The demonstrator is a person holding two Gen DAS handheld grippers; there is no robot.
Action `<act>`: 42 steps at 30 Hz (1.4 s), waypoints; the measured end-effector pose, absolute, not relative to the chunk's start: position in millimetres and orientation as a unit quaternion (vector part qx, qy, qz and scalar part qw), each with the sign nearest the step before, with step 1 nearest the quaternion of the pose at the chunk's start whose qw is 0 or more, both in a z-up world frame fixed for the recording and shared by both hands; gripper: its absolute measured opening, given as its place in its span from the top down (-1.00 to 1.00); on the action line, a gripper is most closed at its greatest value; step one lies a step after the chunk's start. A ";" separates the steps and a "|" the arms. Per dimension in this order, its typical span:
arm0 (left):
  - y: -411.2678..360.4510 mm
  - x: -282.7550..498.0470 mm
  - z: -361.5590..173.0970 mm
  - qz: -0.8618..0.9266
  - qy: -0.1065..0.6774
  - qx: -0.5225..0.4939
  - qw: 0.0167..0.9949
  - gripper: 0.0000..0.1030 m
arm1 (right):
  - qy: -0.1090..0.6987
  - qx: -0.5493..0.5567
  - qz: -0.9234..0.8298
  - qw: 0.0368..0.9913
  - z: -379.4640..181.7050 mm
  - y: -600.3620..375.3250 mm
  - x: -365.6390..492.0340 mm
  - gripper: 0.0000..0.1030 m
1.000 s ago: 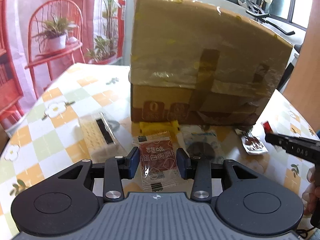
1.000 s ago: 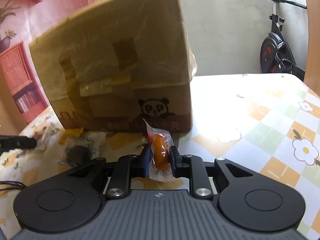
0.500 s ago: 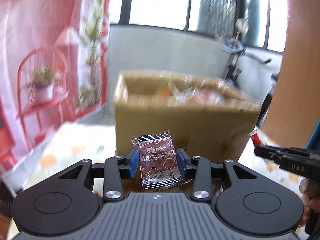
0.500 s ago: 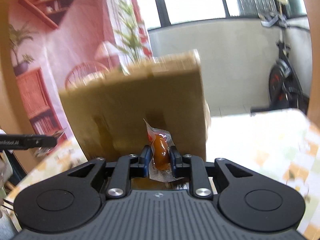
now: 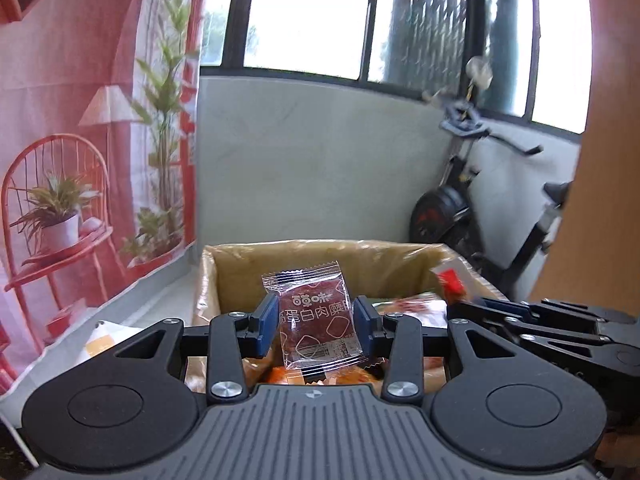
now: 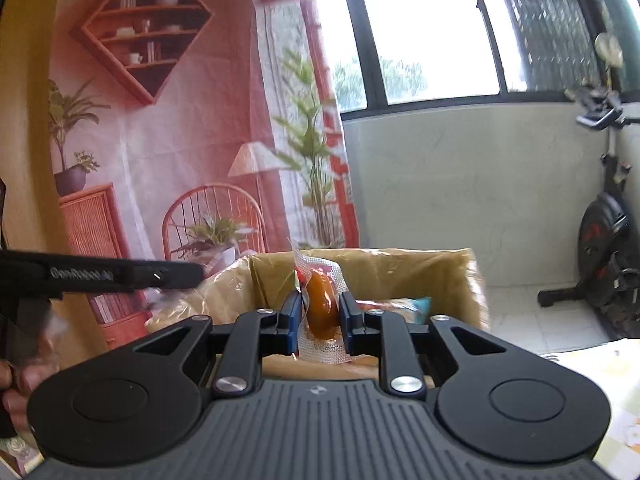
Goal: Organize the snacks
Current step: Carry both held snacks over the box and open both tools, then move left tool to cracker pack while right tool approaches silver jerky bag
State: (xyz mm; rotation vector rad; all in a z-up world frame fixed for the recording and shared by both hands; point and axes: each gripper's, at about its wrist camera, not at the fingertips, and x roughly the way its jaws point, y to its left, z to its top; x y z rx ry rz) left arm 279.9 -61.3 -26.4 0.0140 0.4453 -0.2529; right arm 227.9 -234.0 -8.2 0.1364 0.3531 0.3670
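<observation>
Snacks are pinched in both sets of fingers above an open cardboard box [image 5: 224, 264]. A clear packet of dark red jerky [image 5: 316, 316] with white printed characters is clamped upright by its side edges between the blue pads of the left gripper [image 5: 315, 322], its top edge standing above the fingers. A clear vacuum pouch holding an orange sausage [image 6: 320, 308] is squeezed between the narrowly set fingers of the right gripper [image 6: 319, 316], the pouch standing upright with its sealed top tilted slightly left. Both packets are held over the near side of the box, whose inside is lined with clear tape and already holds several wrapped snacks [image 5: 416, 306]. In the left wrist view the right gripper is seen at the right edge, a red-and-clear wrapper end showing at its tip. In the right wrist view the left gripper is seen at the left edge, with part of a hand [image 6: 16, 384] below it. A corner of the checked desk [image 6: 612, 364] is visible at lower right. An exercise bike [image 6: 604, 256] stands by the wall behind.
</observation>
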 end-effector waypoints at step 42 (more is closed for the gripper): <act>81.6 227.3 -137.1 0.026 0.369 -0.095 0.924 -0.49 | 0.213 0.096 0.099 0.967 -88.8 -264.9 157.1 0.01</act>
